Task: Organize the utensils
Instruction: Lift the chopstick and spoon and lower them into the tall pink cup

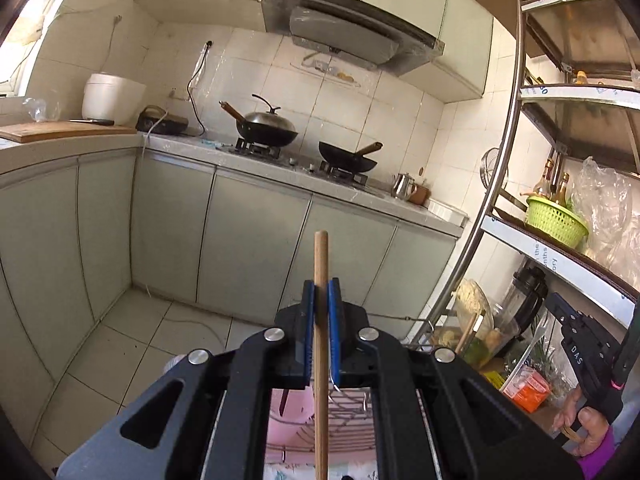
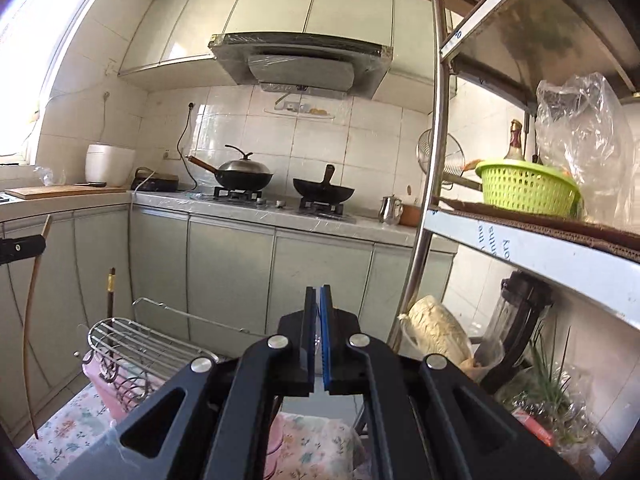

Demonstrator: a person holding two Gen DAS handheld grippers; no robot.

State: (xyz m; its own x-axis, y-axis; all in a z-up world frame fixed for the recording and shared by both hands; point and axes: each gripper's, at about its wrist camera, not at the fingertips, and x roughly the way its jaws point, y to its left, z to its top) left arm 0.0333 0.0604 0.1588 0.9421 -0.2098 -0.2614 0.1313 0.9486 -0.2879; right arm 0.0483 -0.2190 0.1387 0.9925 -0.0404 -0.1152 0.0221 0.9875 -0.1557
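Note:
My left gripper (image 1: 321, 292) is shut on a long wooden stick-like utensil handle (image 1: 321, 264), held upright between its blue pads; the lower end runs down out of view. It also shows in the right wrist view as a thin bent wooden stick (image 2: 29, 320) at the far left, held by the left gripper (image 2: 20, 246). A wire utensil rack (image 2: 132, 348) sits on a pink stand over a floral cloth (image 2: 320, 432), with a dark chopstick-like utensil (image 2: 111, 292) standing behind it. My right gripper (image 2: 317, 300) is shut with nothing visible between its pads. It shows at the right edge of the left wrist view (image 1: 576, 344).
A counter with two woks (image 2: 244, 176) (image 2: 324, 192) on a gas stove, a rice cooker (image 2: 109, 164) and a cutting board (image 2: 60, 191) runs along the back. A steel shelf unit (image 2: 432, 208) stands at the right with a green basket (image 2: 528, 186), bottles and bags.

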